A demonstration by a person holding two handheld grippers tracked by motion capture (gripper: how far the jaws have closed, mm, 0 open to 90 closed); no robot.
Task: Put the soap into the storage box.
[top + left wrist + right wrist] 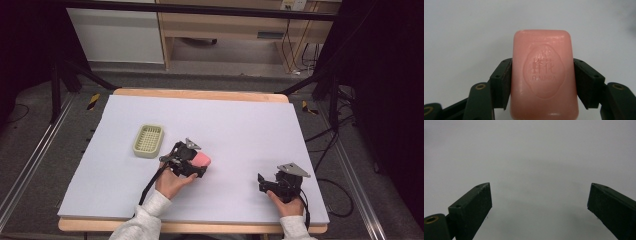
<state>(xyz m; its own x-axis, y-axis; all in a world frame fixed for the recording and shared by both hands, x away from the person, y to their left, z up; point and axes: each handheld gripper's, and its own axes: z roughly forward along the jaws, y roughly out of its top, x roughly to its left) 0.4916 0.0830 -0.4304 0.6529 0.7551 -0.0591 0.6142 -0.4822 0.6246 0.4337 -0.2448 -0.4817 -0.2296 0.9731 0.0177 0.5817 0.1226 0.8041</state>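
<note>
The soap [544,75] sat clamped between the jaws of the left gripper [192,165], near the middle of the table [240,125], a little right of the dish [148,140] and apart from it. In the left gripper view the pink bar lay flat-face up, an oval stamp with lettering in its centre, and each black pad [505,80] pressed against one long side at about mid-length, the bar's far end reaching well past the jaw tips. Whether it rested on the white surface or was lifted just off it could not be told. By its look the bar was stiff, light and smooth, with rounded corners and a slight sheen, so it would likely slip if squeezed near the curved ends or held at an angle; the flat long sides, where the pads already sat, seemed the best place to grip, square and firm without gouging the surface. It would probably mark or chip if dropped rather than break. The green dish, a slotted tray with a raised rim, stood empty to the left, and a low, level carry toward it looked the safest way to keep the bar from sliding out. The right gripper [275,186] rested well apart near the table's right front, its jaws spread wide over bare table with nothing between them.
</note>
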